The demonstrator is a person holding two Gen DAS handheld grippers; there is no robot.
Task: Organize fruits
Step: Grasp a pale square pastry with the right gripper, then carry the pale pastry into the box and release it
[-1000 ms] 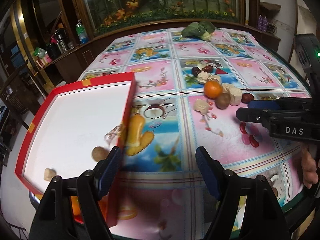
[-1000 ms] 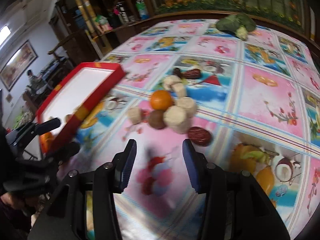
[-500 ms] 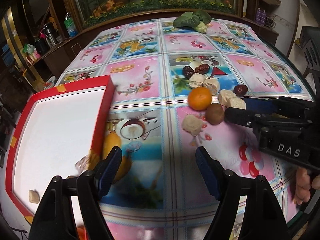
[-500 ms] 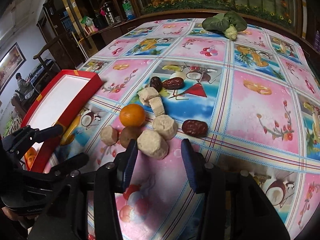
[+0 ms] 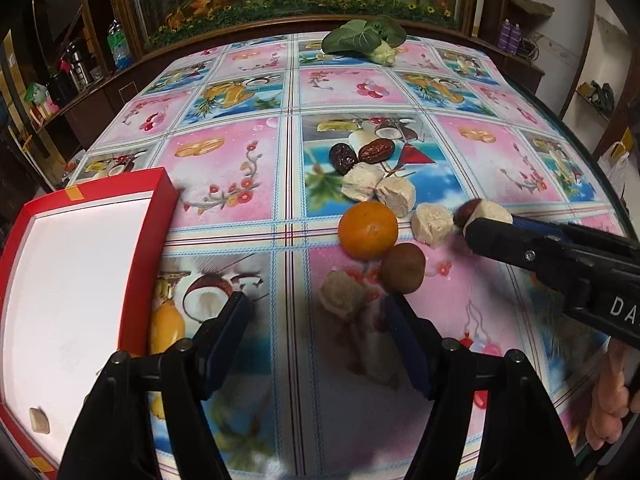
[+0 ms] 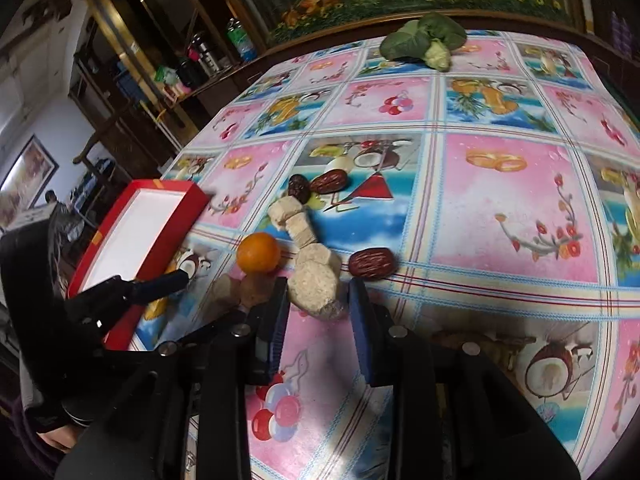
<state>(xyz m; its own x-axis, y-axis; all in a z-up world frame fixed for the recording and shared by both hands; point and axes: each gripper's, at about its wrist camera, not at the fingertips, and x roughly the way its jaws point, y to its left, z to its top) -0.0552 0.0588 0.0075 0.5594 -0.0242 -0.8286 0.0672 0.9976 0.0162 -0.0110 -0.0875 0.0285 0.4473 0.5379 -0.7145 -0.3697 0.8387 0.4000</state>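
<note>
A pile of food lies mid-table: an orange, a brown kiwi, several beige chunks and dark red dates. My left gripper is open just short of a beige chunk and the kiwi. My right gripper is open with a beige chunk between its jaws; it is not closed on it. In the left wrist view it reaches in from the right. The red tray with a white floor lies left and holds a small beige piece.
A leafy green vegetable lies at the table's far edge. The patterned tablecloth covers the table. Shelves with bottles stand beyond the far left side. The table's right edge is close to my right gripper.
Both grippers have moved forward toward the pile. The right gripper's jaws now flank a beige chunk. The left gripper has left the tray side and come near the kiwi.
</note>
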